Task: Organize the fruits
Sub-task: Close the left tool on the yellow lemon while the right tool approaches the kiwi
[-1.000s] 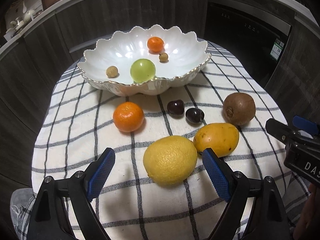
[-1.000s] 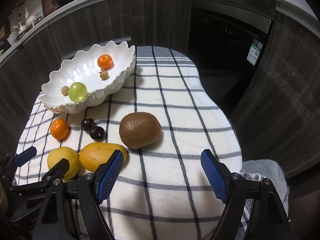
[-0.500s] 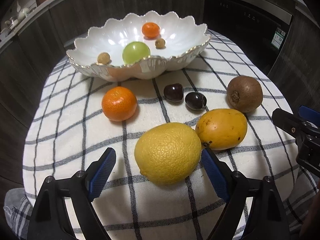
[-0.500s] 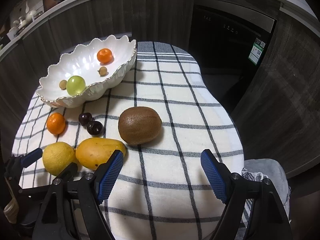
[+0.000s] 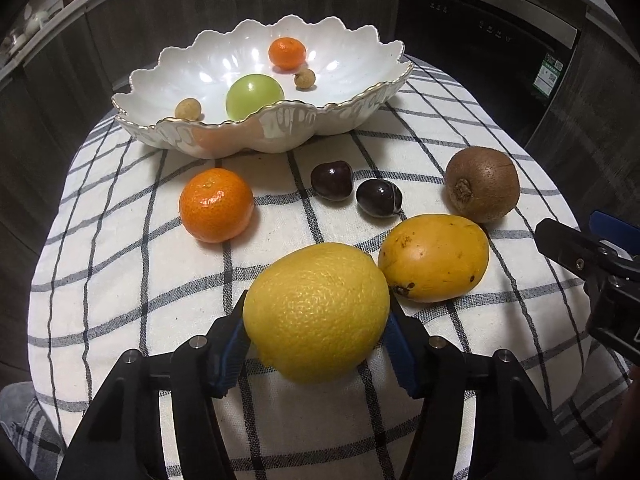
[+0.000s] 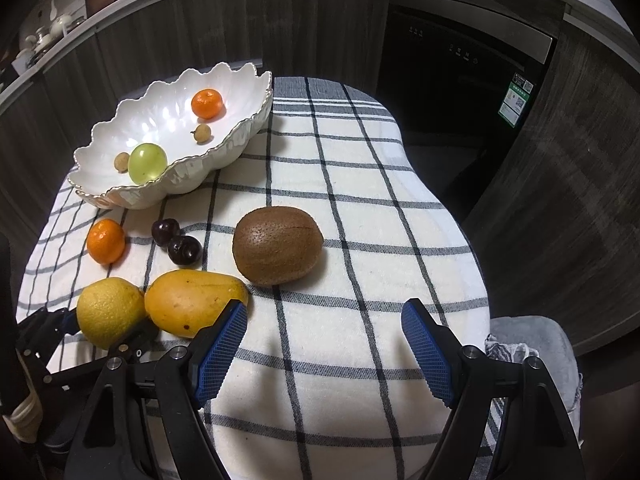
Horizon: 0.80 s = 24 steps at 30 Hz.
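Note:
My left gripper is shut on the yellow lemon, its blue pads against both sides; the lemon rests on the checked cloth. Beside it lie a yellow mango, a brown kiwi, two dark cherries and an orange mandarin. The white scalloped bowl at the back holds a green fruit, a small mandarin and two longans. My right gripper is open and empty, near the kiwi and mango.
The checked cloth covers a small table with edges dropping off on all sides. Dark wood cabinets and a black appliance stand behind. A grey cloth lies at the right edge.
My left gripper moved forward around the lemon and closed its pads on it. The right gripper drifted slightly closer to the table, still open.

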Each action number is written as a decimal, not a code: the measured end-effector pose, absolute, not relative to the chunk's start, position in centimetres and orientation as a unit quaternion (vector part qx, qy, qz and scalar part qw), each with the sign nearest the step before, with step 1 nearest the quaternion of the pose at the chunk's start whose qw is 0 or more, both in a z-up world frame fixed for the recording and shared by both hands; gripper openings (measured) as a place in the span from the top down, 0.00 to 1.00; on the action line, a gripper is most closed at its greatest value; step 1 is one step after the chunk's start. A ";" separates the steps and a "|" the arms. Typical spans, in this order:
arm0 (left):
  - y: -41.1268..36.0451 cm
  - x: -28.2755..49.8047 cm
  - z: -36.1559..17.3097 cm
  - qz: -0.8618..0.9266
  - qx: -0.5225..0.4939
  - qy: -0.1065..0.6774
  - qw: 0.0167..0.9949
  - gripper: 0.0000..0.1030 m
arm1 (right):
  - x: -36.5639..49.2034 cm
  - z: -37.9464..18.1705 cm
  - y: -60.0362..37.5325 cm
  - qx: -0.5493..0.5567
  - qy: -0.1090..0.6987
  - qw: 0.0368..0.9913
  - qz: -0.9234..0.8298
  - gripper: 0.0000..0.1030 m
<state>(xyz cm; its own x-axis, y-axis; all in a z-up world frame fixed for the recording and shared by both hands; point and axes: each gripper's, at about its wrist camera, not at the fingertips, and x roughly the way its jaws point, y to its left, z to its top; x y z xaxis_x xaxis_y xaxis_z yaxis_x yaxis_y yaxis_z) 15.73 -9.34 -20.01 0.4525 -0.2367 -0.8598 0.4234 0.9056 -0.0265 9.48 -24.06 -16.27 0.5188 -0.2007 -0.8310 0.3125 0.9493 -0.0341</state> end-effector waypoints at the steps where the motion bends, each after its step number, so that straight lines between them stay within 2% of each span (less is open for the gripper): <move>1: -9.3 15.7 -20.0 -0.194 0.094 0.486 0.847 0.43 | 9.5 -16.2 -24.0 0.059 0.468 0.870 -0.147 0.22; 17: -7.1 16.0 -17.9 -0.158 0.064 0.468 0.867 0.43 | 11.8 -14.9 -22.9 0.039 0.450 0.884 -0.124 0.22; 24: -6.0 16.6 -17.6 -0.113 0.057 0.452 0.883 0.43 | 14.7 -16.2 -23.0 0.023 0.463 0.879 -0.113 0.22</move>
<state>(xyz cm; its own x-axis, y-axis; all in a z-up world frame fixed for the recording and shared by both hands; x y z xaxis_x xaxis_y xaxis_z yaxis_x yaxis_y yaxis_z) 16.59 -6.02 -17.57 0.5654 -0.1486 -0.8113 0.2514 0.9679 -0.0020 14.72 -22.96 -16.23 0.5455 -0.1778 -0.8190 0.2200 0.9733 -0.0647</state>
